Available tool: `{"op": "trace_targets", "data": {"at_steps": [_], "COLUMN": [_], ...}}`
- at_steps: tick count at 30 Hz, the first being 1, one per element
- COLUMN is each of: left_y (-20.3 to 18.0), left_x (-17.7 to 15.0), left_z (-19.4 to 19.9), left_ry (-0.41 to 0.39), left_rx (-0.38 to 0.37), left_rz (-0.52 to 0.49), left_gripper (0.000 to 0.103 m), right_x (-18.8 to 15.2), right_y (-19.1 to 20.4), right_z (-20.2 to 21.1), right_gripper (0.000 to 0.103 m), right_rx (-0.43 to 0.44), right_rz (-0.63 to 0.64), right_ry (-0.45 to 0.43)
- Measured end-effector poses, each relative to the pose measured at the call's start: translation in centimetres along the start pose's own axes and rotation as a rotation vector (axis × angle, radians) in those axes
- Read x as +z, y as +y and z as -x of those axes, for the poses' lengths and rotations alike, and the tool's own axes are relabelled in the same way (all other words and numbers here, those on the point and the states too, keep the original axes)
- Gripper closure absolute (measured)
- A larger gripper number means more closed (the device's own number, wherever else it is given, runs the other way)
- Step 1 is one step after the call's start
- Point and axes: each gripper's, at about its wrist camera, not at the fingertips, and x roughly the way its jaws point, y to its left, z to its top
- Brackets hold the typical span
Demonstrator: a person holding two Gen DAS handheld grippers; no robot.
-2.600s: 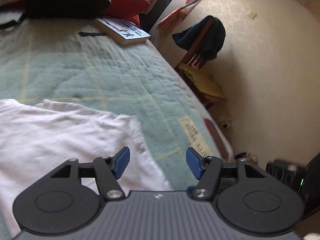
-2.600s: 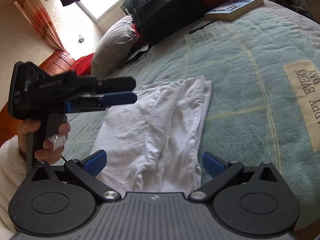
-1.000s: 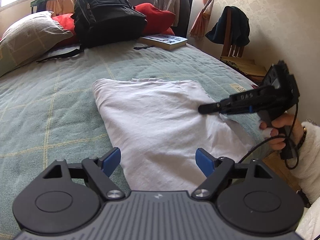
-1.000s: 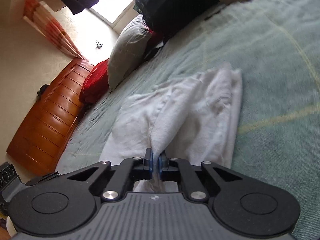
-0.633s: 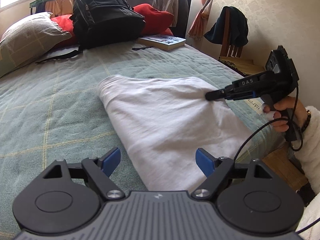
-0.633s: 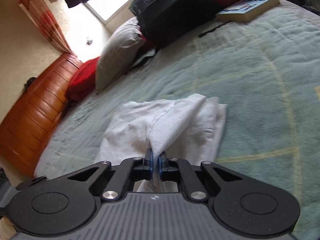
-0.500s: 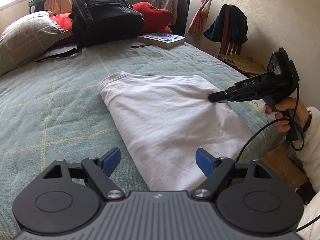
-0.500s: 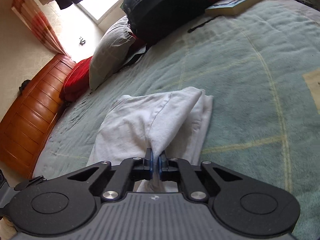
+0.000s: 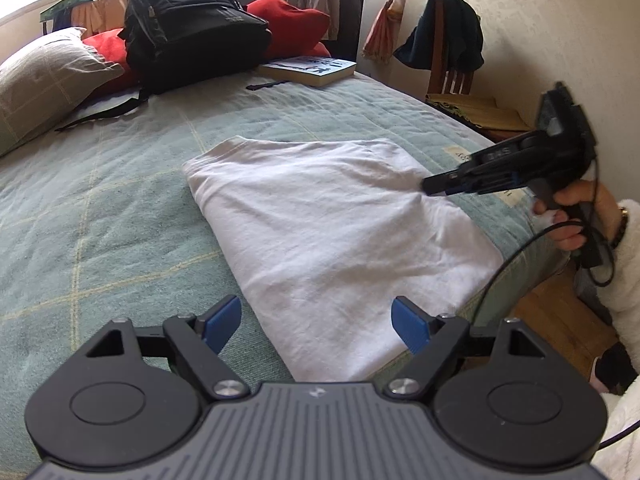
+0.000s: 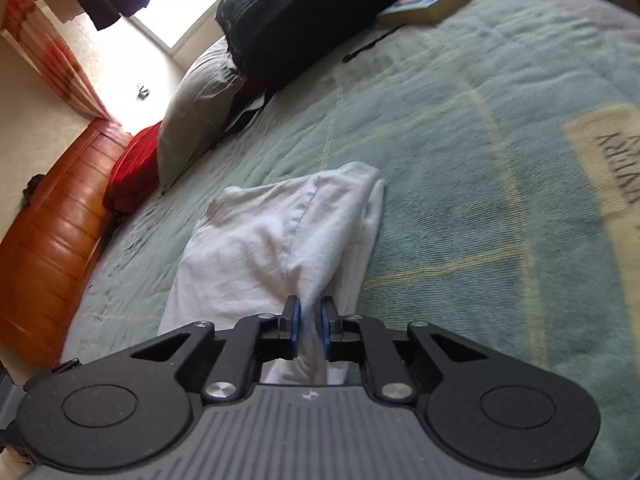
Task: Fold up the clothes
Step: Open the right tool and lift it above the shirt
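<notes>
Left wrist view: the left gripper hovers low over the near corner of the white shirt, jaws spread wide with nothing between them.
Right wrist view: the right gripper has its jaws nearly together, a narrow gap left, pinching a raised fold of the white shirt.
Right gripper from the side: in the left wrist view it shows at the shirt's right edge, tip against the cloth; the blue pads are mostly hidden by the black body.
Shirt: lies on the green bedspread near the foot of the bed, partly folded; its near corner is cut off behind the left gripper's body, and the layers under the lifted fold cannot be made out.
Hand: a hand in a fluffy white sleeve grips the right handle; a black cable loops beneath it, its end out of frame.
Head of the bed: a black backpack, a book, a grey pillow and red cushions partly hidden behind the backpack.
Blur: the right wrist view is smeared toward its right side; the lettering on the bedspread patch cannot be read.
</notes>
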Motion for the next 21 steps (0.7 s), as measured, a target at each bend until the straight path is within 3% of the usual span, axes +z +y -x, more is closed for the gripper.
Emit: {"op": "trace_targets", "data": {"at_steps": [3, 7, 11, 13, 16, 21], "left_y": [-0.2, -0.4, -1.3, -1.3, -1.0, -0.7], "left_x": [0.7, 1.6, 2.2, 1.6, 0.5, 3.0], "left_z": [-0.5, -1.2, -3.7, -5.6, -6.3, -4.4], "left_ry": [0.001, 0.001, 0.009, 0.065, 0.072, 0.035], "left_rx": [-0.009, -0.021, -0.038, -0.050, -0.056, -0.052], "left_rz": [-0.013, -0.031, -0.073, -0.066, -0.078, -0.101], "left_gripper": [0.021, 0.021, 0.021, 0.021, 0.021, 0.020], "right_x": [-0.5, -1.5, -3.1, -4.1, -4.6, -2.0], "right_y": [1.4, 4.4, 4.7, 3.5, 2.5, 5.3], "right_z": [2.7, 3.2, 0.0, -0.3, 0.9, 2.3], "right_gripper": [0.085, 0.081, 0.081, 0.084, 0.084, 0.071], "right_rx": [-0.009, 0.095, -0.007, -0.037, -0.010, -0.017], "right_rz": [0.050, 0.146, 0.187, 0.172, 0.130, 0.259], "right_ry": [-0.060, -0.055, 0.056, 0.082, 0.071, -0.019]}}
